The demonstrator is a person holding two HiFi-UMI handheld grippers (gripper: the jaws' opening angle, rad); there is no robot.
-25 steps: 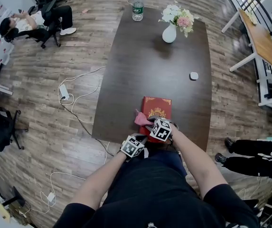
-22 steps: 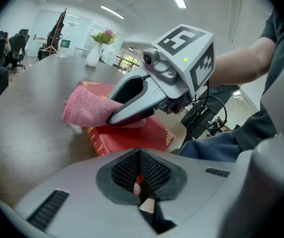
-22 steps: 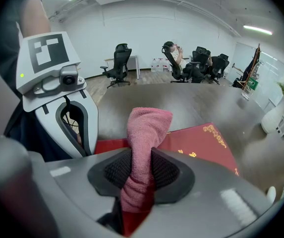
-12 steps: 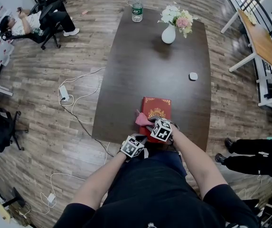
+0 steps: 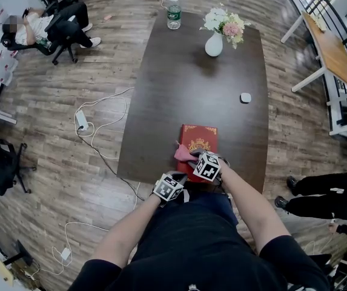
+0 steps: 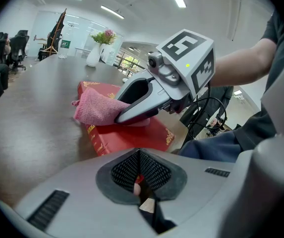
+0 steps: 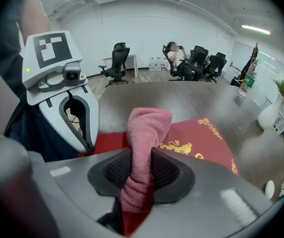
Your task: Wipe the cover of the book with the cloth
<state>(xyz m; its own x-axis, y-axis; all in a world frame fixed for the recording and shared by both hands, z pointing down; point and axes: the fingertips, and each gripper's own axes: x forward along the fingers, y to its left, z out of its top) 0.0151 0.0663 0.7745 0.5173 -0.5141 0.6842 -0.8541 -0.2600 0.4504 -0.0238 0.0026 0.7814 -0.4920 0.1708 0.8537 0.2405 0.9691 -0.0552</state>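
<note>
While the right hand-held gripper (image 7: 141,180) clamps the pink terry cloth (image 7: 149,125) onto the red gilt-stamped hardback book (image 7: 203,140) on the dark wooden worktop (image 5: 185,83), wiping seems under way, its far half probably left; the left hand-held gripper (image 6: 139,175) rests closed alongside.

The book (image 5: 200,139) lies on the table (image 5: 185,83) at its near edge, right in front of me. The cloth (image 5: 183,153) sits on the book's near left part, between the jaws of my right hand-held gripper (image 5: 192,157). My left hand-held gripper (image 6: 139,157) is just left of it and nearer to me. Far down the table stands a vase (image 5: 214,43), with a bottle (image 5: 174,12) to its left at the far edge. A power strip (image 5: 81,120) lies on the floor (image 5: 70,71), left of the table.
</note>
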